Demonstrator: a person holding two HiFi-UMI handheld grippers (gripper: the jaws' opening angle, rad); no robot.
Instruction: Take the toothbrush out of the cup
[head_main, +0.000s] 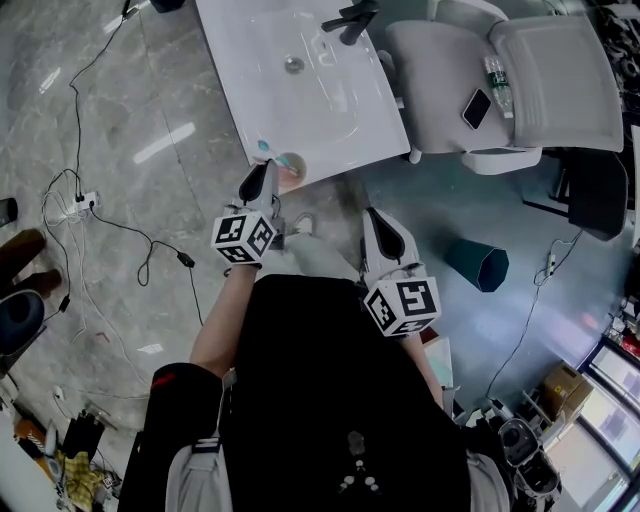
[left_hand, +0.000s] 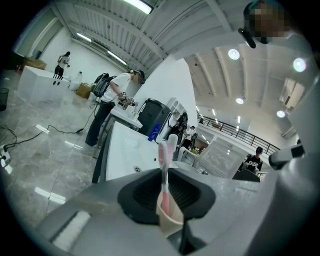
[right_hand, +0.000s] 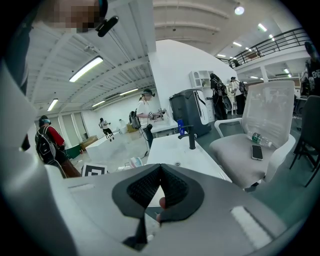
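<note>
At the left, your left gripper (head_main: 266, 175) reaches to the near corner of the flat white sink counter (head_main: 330, 110). The small pale pink plastic cup (left_hand: 174, 220) stands there with the slim pink plastic toothbrush (left_hand: 164, 170), white at the head, not yet out of it. Seen along that gripper, the jaws have drawn in narrow around the handle just above the cup's rim. The dark ribbed pads lie close against the handle on either side with no daylight beside it, so you appear to have hold of the toothbrush and not of the cup. The cup shows through the slot below the pads, touched by neither. The toothbrush lies dead ahead of this gripper and between its jaws. Its long axis is close to upright, crossing the gripper's line of reach, so the draw should go upward along the handle, not back toward you. Nothing steadies the cup, and it may lift or tip with the brush if the handle drags on the rim. To the right, your right gripper (right_hand: 160, 170) hangs well apart from the cup, short of the counter's edge and over the floor. It is plainly the farther hand. Its pad tips meet and carry nothing, and a small pinkish patch low in the gap beneath them is too unclear to name.
</note>
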